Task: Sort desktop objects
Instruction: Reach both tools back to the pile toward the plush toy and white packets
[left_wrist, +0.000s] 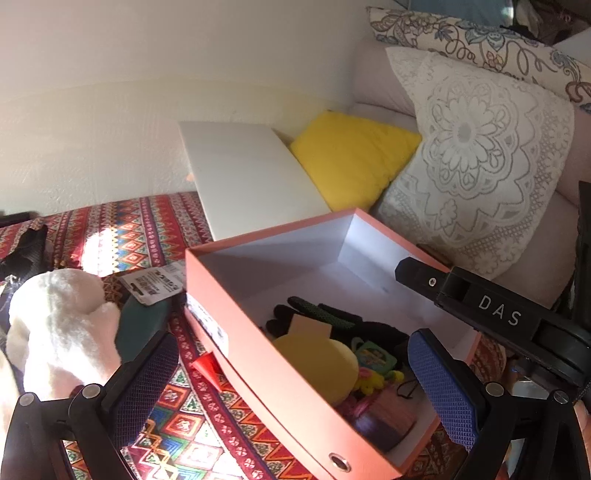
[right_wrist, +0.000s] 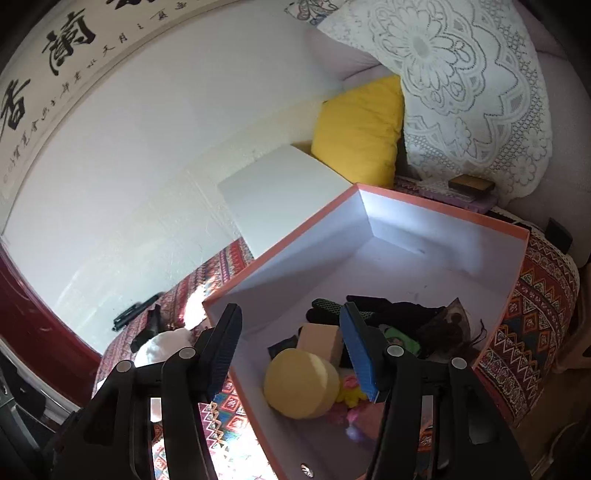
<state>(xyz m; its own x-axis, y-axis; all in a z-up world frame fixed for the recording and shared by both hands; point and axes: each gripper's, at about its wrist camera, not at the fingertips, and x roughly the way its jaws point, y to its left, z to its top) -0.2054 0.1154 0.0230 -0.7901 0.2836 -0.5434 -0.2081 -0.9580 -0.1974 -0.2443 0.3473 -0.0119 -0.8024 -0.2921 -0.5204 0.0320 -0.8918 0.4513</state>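
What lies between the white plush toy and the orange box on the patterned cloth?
In the left wrist view, a dark green flat object with a barcode tag on it lies between the white plush toy and the orange box.

The left gripper (left_wrist: 295, 376) has black angular arms with round silver screws at the joints, and its finger pads (left_wrist: 443, 387) are blue with a fine grid texture. At 3 o'clock in the left wrist view, the right gripper (right_wrist: 291, 350) shows a black bar with white letters "DAS". It has the same black arms, silver screws and blue textured pads (right_wrist: 358, 354).
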